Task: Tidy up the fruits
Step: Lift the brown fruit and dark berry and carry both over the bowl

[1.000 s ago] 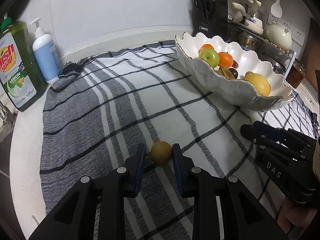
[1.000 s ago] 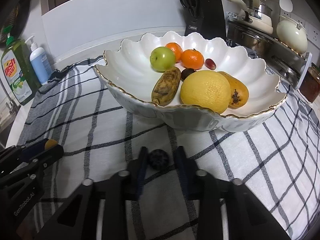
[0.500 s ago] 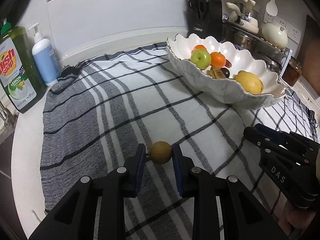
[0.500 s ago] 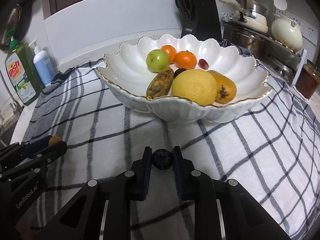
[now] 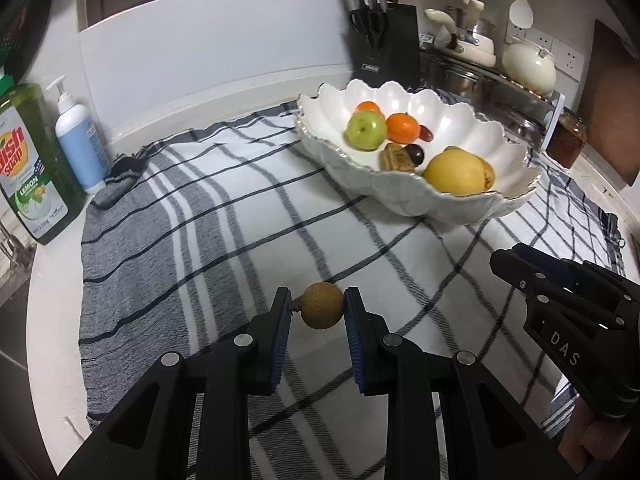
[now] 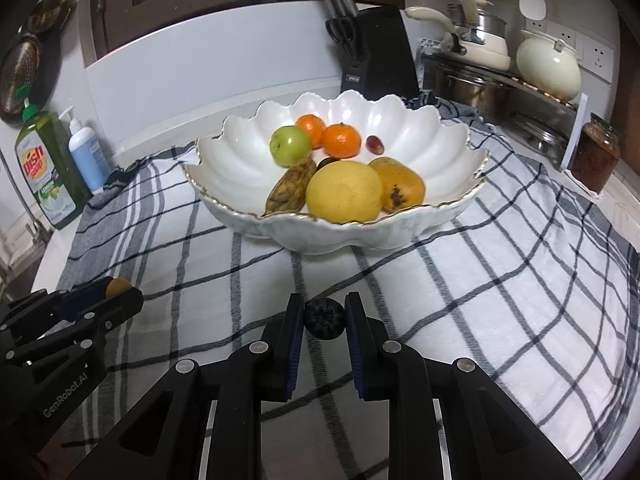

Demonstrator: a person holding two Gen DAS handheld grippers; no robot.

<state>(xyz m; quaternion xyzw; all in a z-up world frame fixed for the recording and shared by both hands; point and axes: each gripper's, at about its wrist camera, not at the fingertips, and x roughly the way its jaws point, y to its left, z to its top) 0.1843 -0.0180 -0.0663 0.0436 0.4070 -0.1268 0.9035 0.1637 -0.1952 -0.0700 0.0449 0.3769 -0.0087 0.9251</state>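
Observation:
My left gripper [image 5: 318, 312] is shut on a small round brown fruit [image 5: 322, 306] and holds it above the checked cloth [image 5: 224, 208]. My right gripper [image 6: 322, 318] is shut on a small dark blueberry [image 6: 324, 317], also lifted off the cloth. A white scalloped bowl [image 6: 240, 160] stands ahead of both, and it also shows in the left wrist view [image 5: 408, 196]. It holds a green apple [image 6: 290, 146], two oranges [image 6: 341, 141], a grape [image 6: 375, 143], a brown banana [image 6: 291, 186], a yellow citrus [image 6: 344, 197] and a pear [image 6: 400, 185]. The left gripper [image 6: 120, 292] shows at the right view's left edge.
A green dish soap bottle [image 5: 30, 164] and a blue pump bottle [image 5: 80, 140] stand at the far left. A black knife block [image 6: 376, 56] is behind the bowl. Pots and a cream kettle [image 6: 548, 66] sit on a rack at right, with a jar [image 6: 596, 152] beside it.
Both grippers have risen off the cloth with their fruits. The right gripper closed on the blueberry at the start. The bowl now looks farther off in both views.

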